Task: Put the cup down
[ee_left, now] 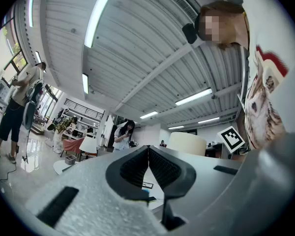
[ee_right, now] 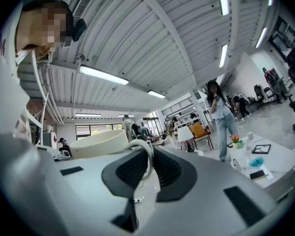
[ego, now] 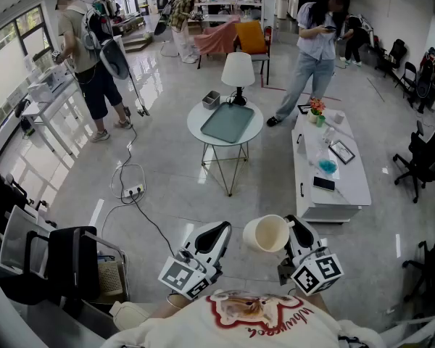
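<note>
Left gripper [ego: 216, 232] has its jaws pressed together with nothing between them, held over the floor. Beside it on the right, the cream cup [ego: 267, 233] hangs in the air, tipped sideways. Right gripper [ego: 291, 225] is clamped on the cup handle [ee_right: 146, 156]. The white low table [ego: 348, 187] stands further right.

We see our right gripper [ee_right: 151, 152] with its jaws closed on the looped handle [ee_right: 148, 156] of a cream cup [ee_right: 99, 144], whose body sits left of the jaws. Beyond, a person [ee_right: 220, 113] stands looking at a phone, near a white table [ee_right: 279, 158] bearing a small flower pot [ee_right: 235, 141].
</note>
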Available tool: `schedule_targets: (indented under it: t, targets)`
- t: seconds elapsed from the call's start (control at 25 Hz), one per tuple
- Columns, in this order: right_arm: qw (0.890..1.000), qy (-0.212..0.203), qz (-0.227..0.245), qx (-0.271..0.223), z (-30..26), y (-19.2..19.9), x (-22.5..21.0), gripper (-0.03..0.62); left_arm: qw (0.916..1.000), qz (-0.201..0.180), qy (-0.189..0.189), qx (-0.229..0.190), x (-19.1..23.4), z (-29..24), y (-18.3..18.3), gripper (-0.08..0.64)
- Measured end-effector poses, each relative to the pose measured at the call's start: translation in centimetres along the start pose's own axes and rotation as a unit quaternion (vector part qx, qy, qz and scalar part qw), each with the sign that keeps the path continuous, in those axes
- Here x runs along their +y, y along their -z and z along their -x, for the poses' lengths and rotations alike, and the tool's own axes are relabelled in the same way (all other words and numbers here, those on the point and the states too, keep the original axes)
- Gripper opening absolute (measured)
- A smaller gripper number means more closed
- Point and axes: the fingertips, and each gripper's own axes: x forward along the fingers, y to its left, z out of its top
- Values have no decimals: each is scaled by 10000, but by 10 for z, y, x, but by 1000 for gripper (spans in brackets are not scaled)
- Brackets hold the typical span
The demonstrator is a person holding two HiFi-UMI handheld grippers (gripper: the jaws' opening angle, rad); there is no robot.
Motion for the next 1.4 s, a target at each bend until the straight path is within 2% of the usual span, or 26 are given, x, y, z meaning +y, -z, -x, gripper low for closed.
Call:
schedule_targets:
  t: [0.6,0.88,1.4]
  targets:
    - [10000,-43,21,-7,5,4,8,51,10000,15,-45,-4,-3,10,1,17]
    - [9997,-92,-37,-207,13,-5,9,52,10000,10,-64,-9,-10,10,1,17]
    - [9998,-124,-13,-150,31,-7,-12,52,9999,-51,-124,-46,-33,-4,10,17]
